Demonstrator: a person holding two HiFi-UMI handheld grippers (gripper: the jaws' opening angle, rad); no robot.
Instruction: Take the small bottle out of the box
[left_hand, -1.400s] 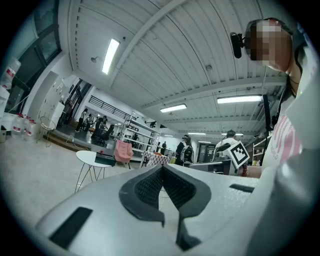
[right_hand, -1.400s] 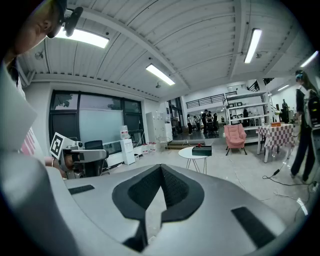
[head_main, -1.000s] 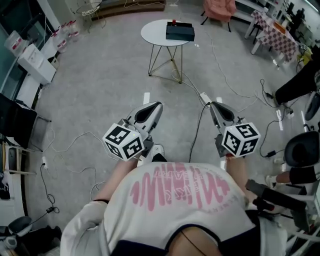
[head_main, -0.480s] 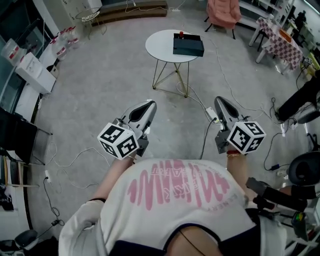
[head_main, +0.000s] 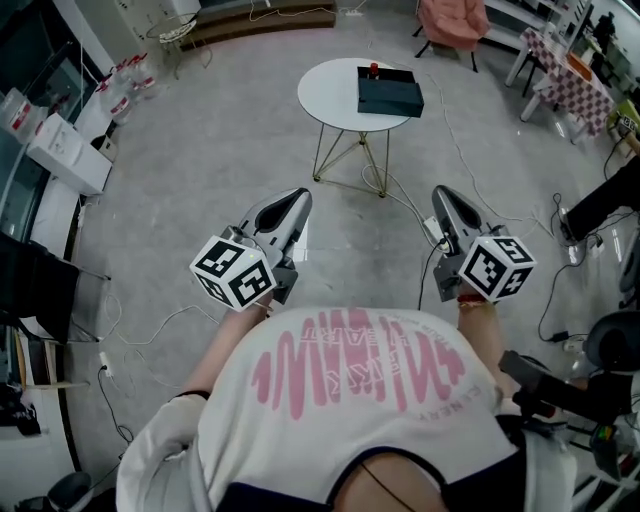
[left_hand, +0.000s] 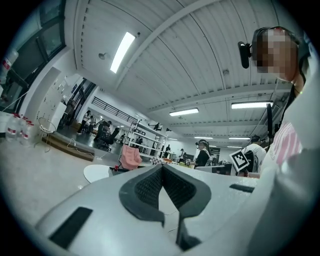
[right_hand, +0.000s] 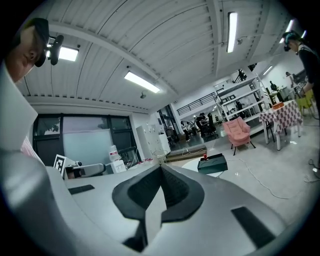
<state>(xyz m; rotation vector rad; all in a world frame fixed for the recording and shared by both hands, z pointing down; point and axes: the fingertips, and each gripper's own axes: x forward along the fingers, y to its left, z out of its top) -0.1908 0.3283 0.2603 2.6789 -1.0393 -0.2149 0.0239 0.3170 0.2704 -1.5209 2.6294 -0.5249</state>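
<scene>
A dark box (head_main: 390, 92) lies on a small round white table (head_main: 335, 90) some way ahead of me. A small red-capped thing (head_main: 374, 69), probably the small bottle, stands up at the box's far edge. My left gripper (head_main: 298, 195) and right gripper (head_main: 441, 192) are held out level above the floor, well short of the table, both shut and empty. In the right gripper view the box (right_hand: 212, 163) and the red cap (right_hand: 204, 157) show just right of the shut right gripper (right_hand: 161, 167). The left gripper view has the table (left_hand: 97, 172) left of the shut left gripper (left_hand: 162, 166).
Cables and a white power strip (head_main: 432, 230) trail over the grey floor between me and the table. A pink armchair (head_main: 452, 18) and a checkered table (head_main: 565, 72) stand at the back right. White cabinets (head_main: 65, 155) and a black chair (head_main: 40, 280) line the left side.
The table and box have come closer and lower in the head view as I moved forward. Both grippers stay held out in front, still shut.
</scene>
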